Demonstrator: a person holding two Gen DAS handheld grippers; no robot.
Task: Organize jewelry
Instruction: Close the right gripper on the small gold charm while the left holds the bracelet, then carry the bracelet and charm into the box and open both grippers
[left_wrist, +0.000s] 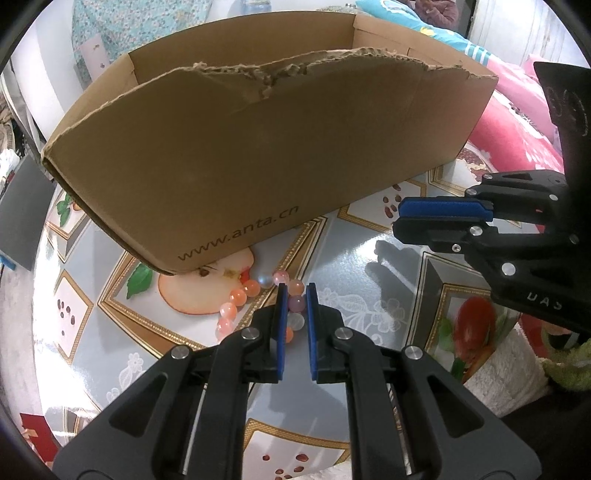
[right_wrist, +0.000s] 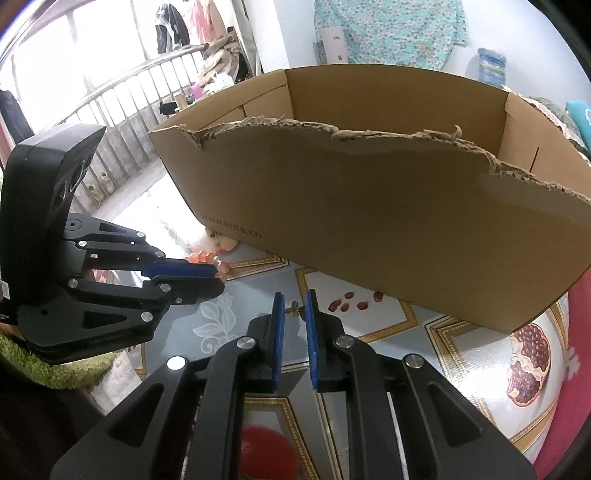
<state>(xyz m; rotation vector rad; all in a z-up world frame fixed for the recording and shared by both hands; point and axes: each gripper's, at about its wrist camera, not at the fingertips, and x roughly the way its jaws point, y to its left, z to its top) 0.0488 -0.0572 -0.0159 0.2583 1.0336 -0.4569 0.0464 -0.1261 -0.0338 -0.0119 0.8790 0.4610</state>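
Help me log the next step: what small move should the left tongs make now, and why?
Probably lift straight up. The left tongs are shut on the bead bracelet, which lies on the table before the cardboard box, whose torn wall it must clear.

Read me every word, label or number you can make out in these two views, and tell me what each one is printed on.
"www.anta.cn": printed on the front wall of the cardboard box, low and near its left end; it shows again, smaller, in the right wrist view.
Raised lettering on the black body of the right gripper, seen in the left wrist view: upside down and too unclear to read.
No other text is readable.
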